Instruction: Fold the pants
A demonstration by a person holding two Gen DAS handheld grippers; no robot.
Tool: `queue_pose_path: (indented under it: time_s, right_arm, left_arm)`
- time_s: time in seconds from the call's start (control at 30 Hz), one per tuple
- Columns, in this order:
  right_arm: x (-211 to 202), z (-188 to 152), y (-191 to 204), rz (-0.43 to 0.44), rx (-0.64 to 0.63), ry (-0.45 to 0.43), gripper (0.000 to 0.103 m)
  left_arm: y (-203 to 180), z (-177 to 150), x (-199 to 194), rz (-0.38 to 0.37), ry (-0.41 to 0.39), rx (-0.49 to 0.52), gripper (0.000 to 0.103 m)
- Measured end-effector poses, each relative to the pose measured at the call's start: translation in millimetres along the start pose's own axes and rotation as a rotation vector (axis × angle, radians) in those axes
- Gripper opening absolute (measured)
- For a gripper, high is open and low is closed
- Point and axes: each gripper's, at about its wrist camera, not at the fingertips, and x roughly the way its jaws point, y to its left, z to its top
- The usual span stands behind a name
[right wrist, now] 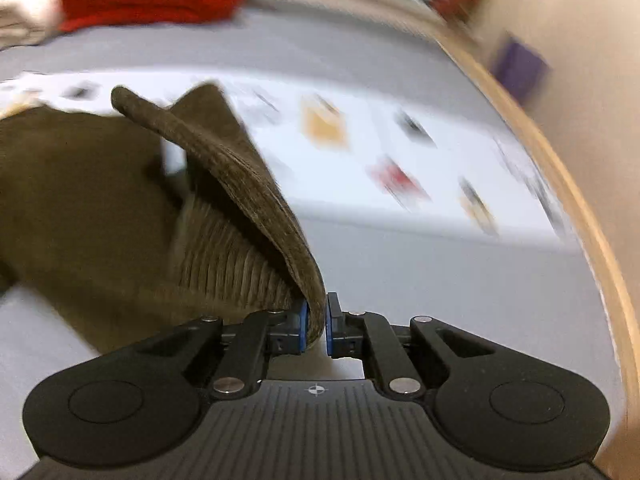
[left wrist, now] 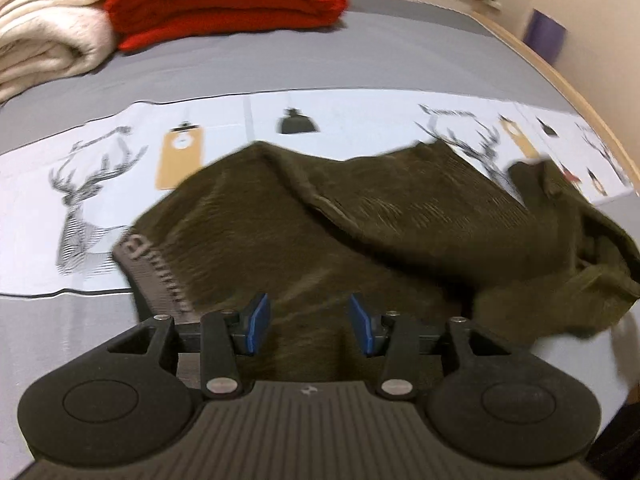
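Right gripper [right wrist: 316, 326]: pinched tight on a thick hemmed edge of the olive corduroy pants [right wrist: 100, 208], the cloth squeezed between the two blue pads [right wrist: 303, 326].

Why held so: judged a carrying grip. The pinched edge rises in a ridge away from the pads, so this part of the garment looks lifted clear of the bed, likely to be drawn over the rest for a fold.

Left gripper [left wrist: 309, 322]: jaws spread wide, nothing between the blue fingers [left wrist: 258, 324]. It hovers just above the pants, whose fabric fills the gap beneath.

Why held so: probably poised to pin or pick up a second point while the other claw works; that is a reading, not something shown.

Pants against the left gripper: the bulk lies directly ahead and below, heaped and creased rather than flat. A ribbed band with pale lettering [left wrist: 160, 264] lies just left of the claw; a crumpled mass trails off to its right.

Pants against the printed runner [left wrist: 96, 184]: the garment lies partly across this pale strip of stag and tag motifs, its far edge overlapping it.

Beyond the runner: grey bed cover [left wrist: 280, 60], then a folded red blanket [left wrist: 228, 0] beside a cream blanket [left wrist: 44, 28], both well apart from the pants.

Progress: early by appearance; no tidy fold is yet visible.

Image quality: the right wrist view is heavily blurred.
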Motion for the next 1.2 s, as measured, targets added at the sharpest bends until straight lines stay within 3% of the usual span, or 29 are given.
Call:
queue_pose_path:
  time_s: [0.1,0.2,0.33,0.4,0.47,0.53,0.67,0.83,0.87,0.93,0.97,1.0,1.13,1.2]
  right_arm:
    - [22.7,-33.5,-45.2,0.058,0.163,0.218,0.010]
    - [27.5,-49.6,-61.3,0.097,0.188,0.282,0.019]
    - [14.3,-38.0,-78.1,0.099,0.246,0.167,0.031]
    - [4.2,-26.6,-91.3,0.113,0.337,0.053,0.052]
    - [2.9,-21.9,-97.7,0.103,0.411,-0.028,0.062]
    - [11.6,-18.5,-99.5,0.096,0.427,-0.046,0.063]
    - [34.0,4.1,-79.1,0.133,0.344,-0.077,0.064]
    - [65.1,27.7,-48.2,0.140,0.228,-0.030,0.064]
    - [68.3,30.7,-39.9,0.120,0.186,-0.014,0.062]
    - [79.3,36.3,-30.5,0.054,0.107,0.004,0.046]
    - [82.3,38.9,-31.7,0.038,0.102,-0.005,0.022]
    - [83.8,42.1,-36.6,0.036,0.128,-0.015,0.012]
    - [73.5,49.5,-75.1,-0.015,0.327,-0.121,0.007]
    - [51.2,49.3,-104.8,-0.038,0.457,-0.240,0.006]
  left_arm:
    - [-22.0,-6.8,5.4,-0.041,0.024,0.045,0.052]
    - [-45.3,-16.1,15.1,-0.112,0.076,0.110,0.056]
    - [-74.2,-30.9,31.6,-0.215,0.160,0.186,0.057]
    - [-87.6,-38.9,38.7,-0.233,0.188,0.229,0.057]
    - [-96.7,-42.9,44.3,-0.222,0.198,0.260,0.057]
    - [-101.1,-42.1,49.2,-0.215,0.202,0.267,0.057]
    - [-99.2,-34.3,52.9,-0.214,0.201,0.235,0.058]
    - [-99.8,-26.9,56.7,-0.227,0.207,0.215,0.059]
    - [-99.9,-27.6,57.5,-0.234,0.209,0.216,0.059]
    - [-100.6,-27.9,60.8,-0.245,0.215,0.215,0.059]
    - [-101.6,-28.0,61.7,-0.252,0.216,0.216,0.059]
    - [-103.9,-27.5,63.9,-0.260,0.219,0.218,0.059]
    - [-118.2,-32.5,72.7,-0.287,0.253,0.255,0.059]
    - [-127.1,-37.4,75.0,-0.299,0.270,0.289,0.059]
